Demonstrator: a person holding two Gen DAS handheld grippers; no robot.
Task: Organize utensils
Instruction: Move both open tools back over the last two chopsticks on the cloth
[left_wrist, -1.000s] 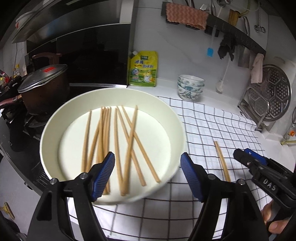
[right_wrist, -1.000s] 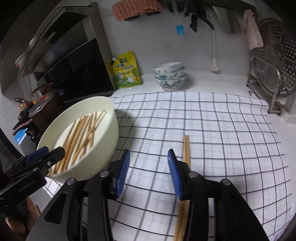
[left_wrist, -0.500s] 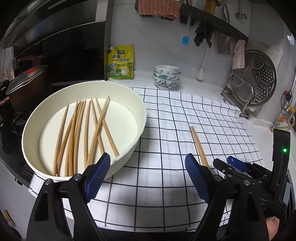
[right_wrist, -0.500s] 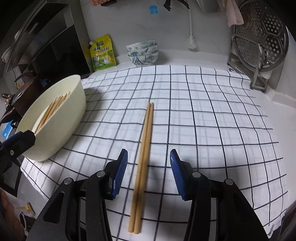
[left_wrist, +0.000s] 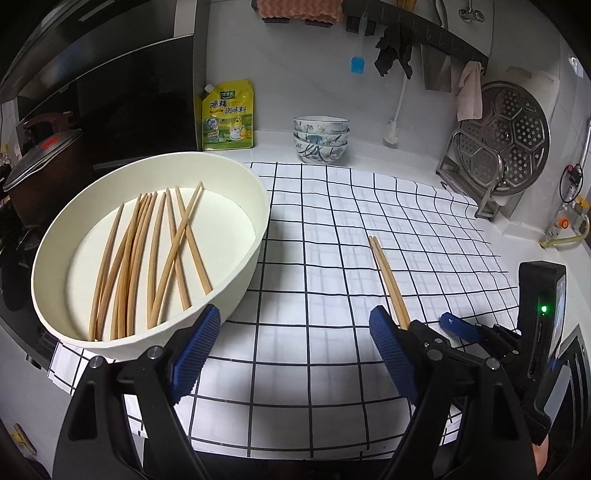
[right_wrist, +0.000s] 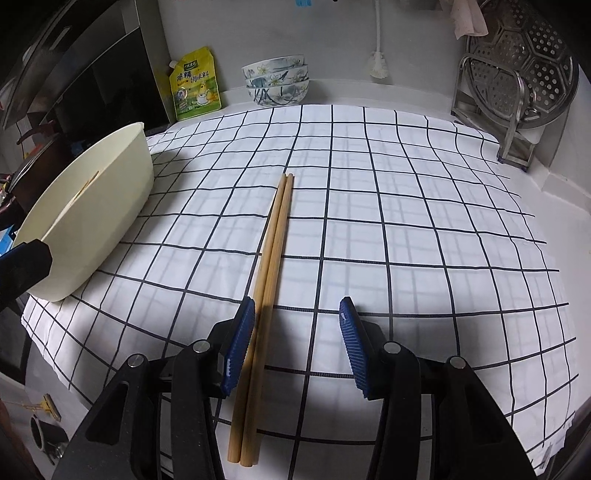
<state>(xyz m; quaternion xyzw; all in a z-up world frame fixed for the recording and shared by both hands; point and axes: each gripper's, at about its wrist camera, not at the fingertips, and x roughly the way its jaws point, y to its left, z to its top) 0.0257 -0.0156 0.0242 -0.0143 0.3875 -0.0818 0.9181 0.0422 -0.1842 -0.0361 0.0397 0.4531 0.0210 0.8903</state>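
White kitchen counter (left_wrist: 399, 158) under a black-lined checked cloth (left_wrist: 332, 240), tiled wall behind.

Right claw (right_wrist: 297, 306): spread, tilted down at the cloth, pinching nothing. Between its blue pads (right_wrist: 240, 339), a pair of chopsticks (right_wrist: 273, 258) flat on the cloth, side by side and touching, running from 6 o'clock up toward 12, close against the 9 o'clock pad and well clear of the 3 o'clock one. Contact with that near pad: impossible to tell. Butt ends of the pair down between the claw's black arms.

Left claw (left_wrist: 294, 317): spread wide, jaws just lately opening, only bare cloth between them. At its 10 o'clock, a cream basin (left_wrist: 255, 258) at the cloth's edge, holding a loose heap of chopsticks (left_wrist: 147, 258), some crossed, all lying on the basin floor. At 2 o'clock, the same pair on the cloth, lower end hidden behind the right claw's tip.

Further out at 12 o'clock, three patterned bowls (left_wrist: 320, 139) stacked against the wall, contents out of sight. Yellow seasoning pouch (left_wrist: 229, 116) at 11 o'clock, perforated steamer plate (left_wrist: 506, 136) upright in a wire stand at 2 o'clock, lidded dark pot (left_wrist: 40, 166) at 9 o'clock, half lost in shadow.

From the right wrist, only a sliver of the basin's chopsticks above the rim.
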